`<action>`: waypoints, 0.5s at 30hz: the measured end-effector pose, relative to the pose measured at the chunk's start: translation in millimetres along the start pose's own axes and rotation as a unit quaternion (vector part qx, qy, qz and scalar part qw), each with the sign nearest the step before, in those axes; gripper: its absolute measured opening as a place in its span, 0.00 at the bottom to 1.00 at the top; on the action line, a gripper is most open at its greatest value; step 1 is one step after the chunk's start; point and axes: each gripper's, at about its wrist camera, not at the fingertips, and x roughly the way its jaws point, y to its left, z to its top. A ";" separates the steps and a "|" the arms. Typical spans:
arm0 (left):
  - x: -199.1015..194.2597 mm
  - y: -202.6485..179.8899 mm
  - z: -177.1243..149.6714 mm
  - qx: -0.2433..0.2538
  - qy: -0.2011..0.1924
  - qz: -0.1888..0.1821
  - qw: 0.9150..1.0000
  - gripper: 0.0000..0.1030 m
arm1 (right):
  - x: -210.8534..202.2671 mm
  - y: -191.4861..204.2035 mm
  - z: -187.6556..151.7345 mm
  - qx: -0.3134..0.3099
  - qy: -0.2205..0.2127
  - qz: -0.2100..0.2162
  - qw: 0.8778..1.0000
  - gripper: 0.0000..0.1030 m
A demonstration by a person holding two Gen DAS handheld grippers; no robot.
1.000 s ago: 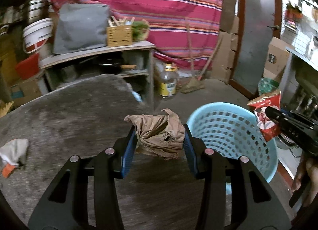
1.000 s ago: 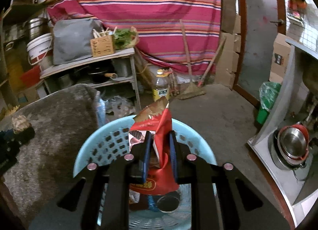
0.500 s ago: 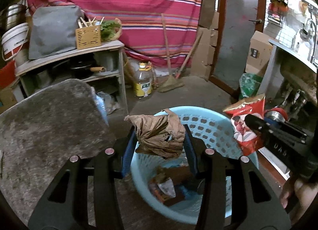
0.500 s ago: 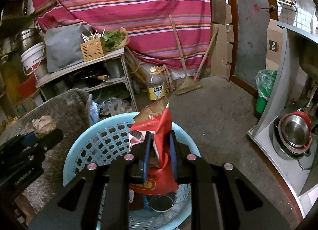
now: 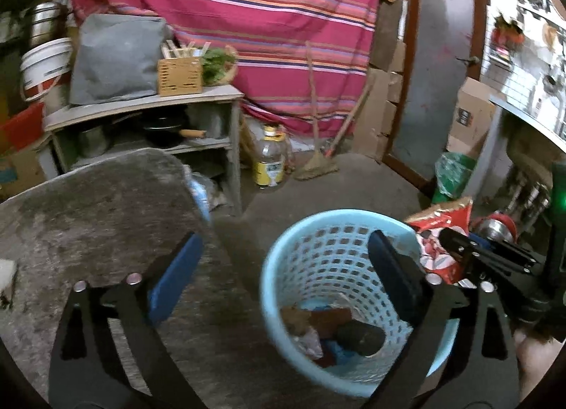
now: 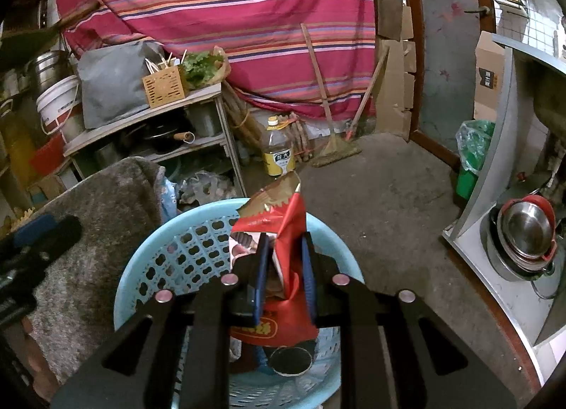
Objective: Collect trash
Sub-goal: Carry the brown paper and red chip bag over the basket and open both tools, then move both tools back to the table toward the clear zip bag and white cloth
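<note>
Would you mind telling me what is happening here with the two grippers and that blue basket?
A person is collecting trash into the light blue basket with a handheld gripper in each hand. The left gripper is wide open and empty, beside the grey table and partly over the basket, where some rubbish already lies at the bottom. The right gripper is shut on a red snack wrapper, held above the basket and not yet dropped.

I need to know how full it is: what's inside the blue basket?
The blue basket holds a low pile of trash: crumpled brown paper, wrappers, a dark round lump. It is blurred, and lower layers are covered.
</note>
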 end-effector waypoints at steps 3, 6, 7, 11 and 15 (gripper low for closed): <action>-7.0 17.5 -2.6 -0.004 -0.002 0.029 1.000 0.95 | 2.2 10.9 -0.1 -0.008 0.001 0.000 1.000 0.18; -13.8 33.8 -6.3 -0.004 -0.002 0.049 0.999 0.95 | 5.1 24.2 0.4 -0.016 -0.002 -0.004 1.000 0.19; -17.0 42.0 -8.1 -0.005 0.000 0.055 0.998 0.95 | 6.4 26.3 0.6 -0.017 0.000 -0.004 1.000 0.19; -29.9 70.1 -15.4 -0.005 0.005 0.069 0.998 0.95 | 17.5 40.0 -1.3 -0.027 0.018 -0.027 0.999 0.51; -45.1 102.5 -22.8 0.001 0.007 0.098 0.995 0.95 | 22.7 50.7 -1.7 -0.032 0.025 -0.043 0.998 0.64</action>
